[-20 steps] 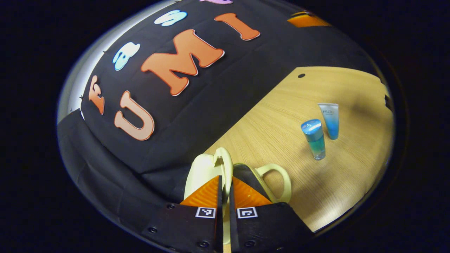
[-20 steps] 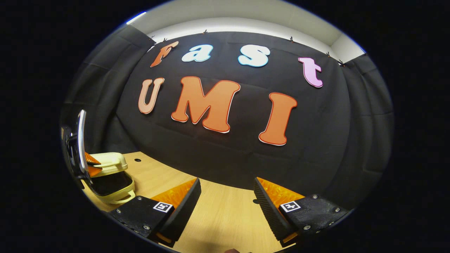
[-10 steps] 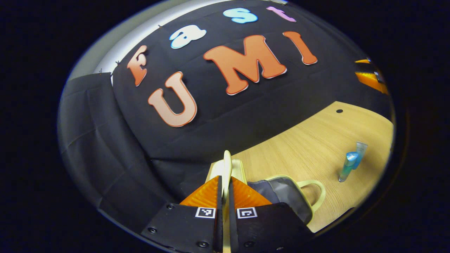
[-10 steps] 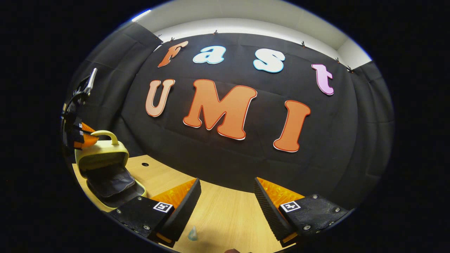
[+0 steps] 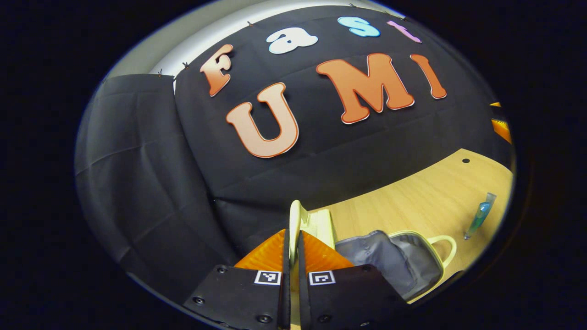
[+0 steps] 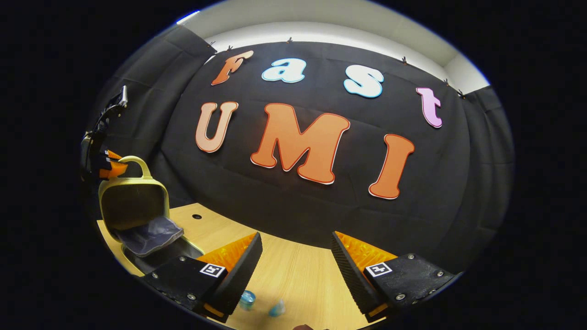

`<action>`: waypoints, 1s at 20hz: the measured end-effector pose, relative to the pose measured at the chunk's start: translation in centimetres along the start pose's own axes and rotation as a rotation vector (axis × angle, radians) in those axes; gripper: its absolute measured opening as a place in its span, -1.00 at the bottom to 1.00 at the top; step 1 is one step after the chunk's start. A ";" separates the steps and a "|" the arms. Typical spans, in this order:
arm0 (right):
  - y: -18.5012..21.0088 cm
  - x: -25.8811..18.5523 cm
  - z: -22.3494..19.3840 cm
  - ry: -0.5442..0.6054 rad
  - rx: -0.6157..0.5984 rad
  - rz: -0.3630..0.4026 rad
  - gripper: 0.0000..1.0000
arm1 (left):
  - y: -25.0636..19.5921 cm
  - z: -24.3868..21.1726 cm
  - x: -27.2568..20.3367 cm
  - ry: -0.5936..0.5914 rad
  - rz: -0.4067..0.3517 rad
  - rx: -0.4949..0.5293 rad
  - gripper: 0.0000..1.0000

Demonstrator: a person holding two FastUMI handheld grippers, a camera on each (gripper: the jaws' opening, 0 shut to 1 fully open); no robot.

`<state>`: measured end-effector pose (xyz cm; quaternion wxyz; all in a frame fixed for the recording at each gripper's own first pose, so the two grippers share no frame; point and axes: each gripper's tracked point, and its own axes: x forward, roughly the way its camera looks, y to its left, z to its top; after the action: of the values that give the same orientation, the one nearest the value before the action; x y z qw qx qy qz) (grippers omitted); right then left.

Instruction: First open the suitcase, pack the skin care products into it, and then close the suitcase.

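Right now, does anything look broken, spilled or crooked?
Nothing stands out. The suitcase is open, its lid held up by the left gripper, and the two blue bottles stand upright on the table.

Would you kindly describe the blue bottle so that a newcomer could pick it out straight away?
Start from the wooden table in front of the black cloth wall, where the pale yellow suitcase lies open. Beyond the suitcase handle, towards the table's right side in the left gripper view, two small blue items stand close together. The bottle is the nearer one, with a round cap, unlike the flat-ended tube behind it.
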<state>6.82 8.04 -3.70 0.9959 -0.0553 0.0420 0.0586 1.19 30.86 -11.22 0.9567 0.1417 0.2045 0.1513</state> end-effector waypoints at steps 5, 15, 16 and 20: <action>1.9 0.1 0.0 0.020 0.000 -0.027 0.91 | 5.0 -3.5 2.5 0.043 0.045 -0.025 -0.84; 5.5 0.0 -1.0 0.079 0.007 -0.064 0.91 | 11.5 -12.3 6.5 0.155 0.075 0.014 -0.84; 5.8 0.0 -0.9 0.081 0.007 -0.066 0.91 | 12.0 -13.4 6.9 0.173 0.074 0.005 -0.84; 6.2 0.3 -0.9 0.092 0.000 -0.071 0.91 | 13.4 -18.8 8.4 0.260 0.078 -0.033 -0.84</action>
<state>6.33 14.12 -5.27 0.9943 -0.0594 0.0860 0.0204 -2.76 49.95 -26.13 0.9178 0.1128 0.3185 0.2087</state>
